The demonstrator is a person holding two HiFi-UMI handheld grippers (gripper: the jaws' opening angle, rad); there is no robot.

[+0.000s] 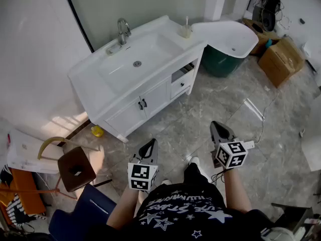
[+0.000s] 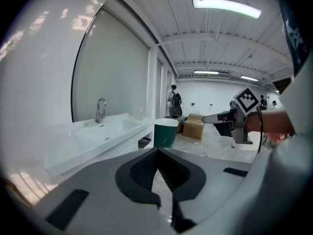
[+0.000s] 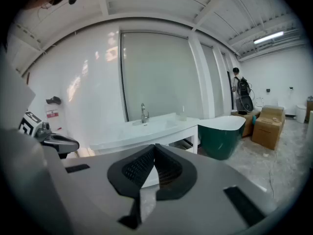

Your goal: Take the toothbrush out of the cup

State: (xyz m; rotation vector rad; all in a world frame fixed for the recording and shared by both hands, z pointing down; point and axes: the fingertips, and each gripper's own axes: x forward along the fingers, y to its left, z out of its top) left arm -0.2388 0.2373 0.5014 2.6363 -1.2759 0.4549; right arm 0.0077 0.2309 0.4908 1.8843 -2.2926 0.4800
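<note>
Nothing of the task is done yet. The toothbrush [image 1: 187, 20] stands upright in the cup [image 1: 186, 31], and the cup sits on the far right corner of the white sink cabinet [image 1: 150, 92]. That is about twelve o'clock from where we stand, with the faucet [image 1: 122, 31] at eleven o'clock and the green tub [image 1: 225, 39] at one o'clock.

We are well apart from the cabinet, with a stretch of marble floor [image 1: 241, 109] between us and it. Both tools are held low in front of us, aimed toward the sink. The left gripper [image 1: 149, 148] has its jaws pressed together on nothing, and the right gripper [image 1: 219, 132] is likewise clenched and empty.

As we judge it, the whole job is left. We have to walk up to the counter, spread one pair of jaws, close them on the thin handle above the cup's rim and lift it straight out. The other gripper may have to steady the cup.
</note>
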